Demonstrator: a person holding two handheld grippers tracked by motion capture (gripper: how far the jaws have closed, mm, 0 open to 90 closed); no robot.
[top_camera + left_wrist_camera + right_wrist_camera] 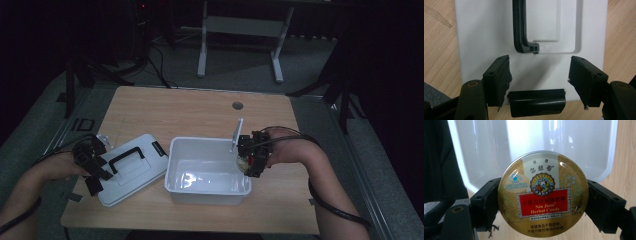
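Observation:
A round gold candy tin (542, 195) with a red "Nin Jiom Herbal Candy" label is clamped by its edges in my right gripper (544, 184). In the high view that right gripper (248, 159) holds the tin (242, 161) over the right rim of a white plastic bin (210, 190). The bin's white lid (132, 172) lies flat to its left, with a black handle (520, 30). My left gripper (539, 75) hovers over the lid's near edge, jaws apart. A black latch (536, 103) lies between them, with a small gap at the right jaw.
The bin (536, 145) looks bare inside, with glare on its floor. The wooden table (200, 110) has a round cable hole (237, 106) at the back. Behind it are desk legs (202, 45) and cables on the floor. Cables trail from both grippers.

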